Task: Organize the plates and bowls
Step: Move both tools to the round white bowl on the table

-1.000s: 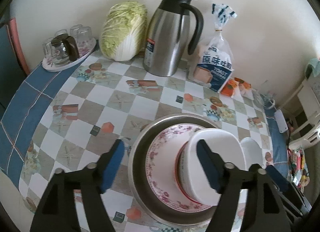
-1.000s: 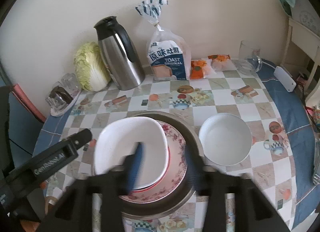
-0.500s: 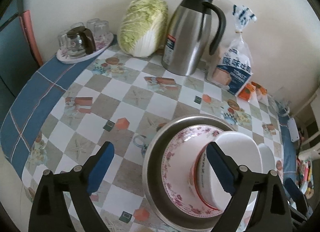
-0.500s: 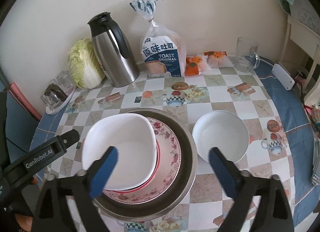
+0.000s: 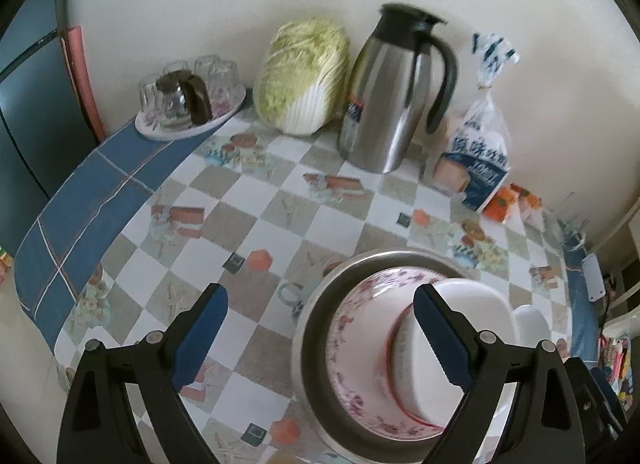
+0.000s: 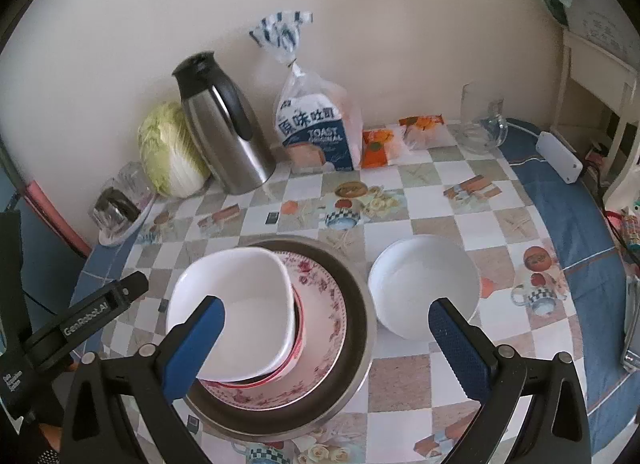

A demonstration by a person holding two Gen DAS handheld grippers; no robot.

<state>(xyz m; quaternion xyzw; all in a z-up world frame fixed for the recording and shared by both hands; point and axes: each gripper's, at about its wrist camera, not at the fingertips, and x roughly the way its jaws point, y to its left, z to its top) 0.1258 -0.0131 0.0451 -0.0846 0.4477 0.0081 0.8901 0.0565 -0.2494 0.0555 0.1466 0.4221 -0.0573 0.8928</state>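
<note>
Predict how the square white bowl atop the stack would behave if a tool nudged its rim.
The square bowl sits tilted on the red-rimmed dish, so it would probably rock or slide. Its surface looks glazed, likely slippery against the pads. It appears rigid and ceramic-like, so a fall could chip it.

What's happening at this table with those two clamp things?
A person with a handheld gripper in each hand is stacking dishes. A square white bowl sits tilted on a red-rimmed bowl and a floral plate inside a metal basin. A round white bowl stands alone beside it. The right gripper and left gripper are open, holding nothing.
</note>
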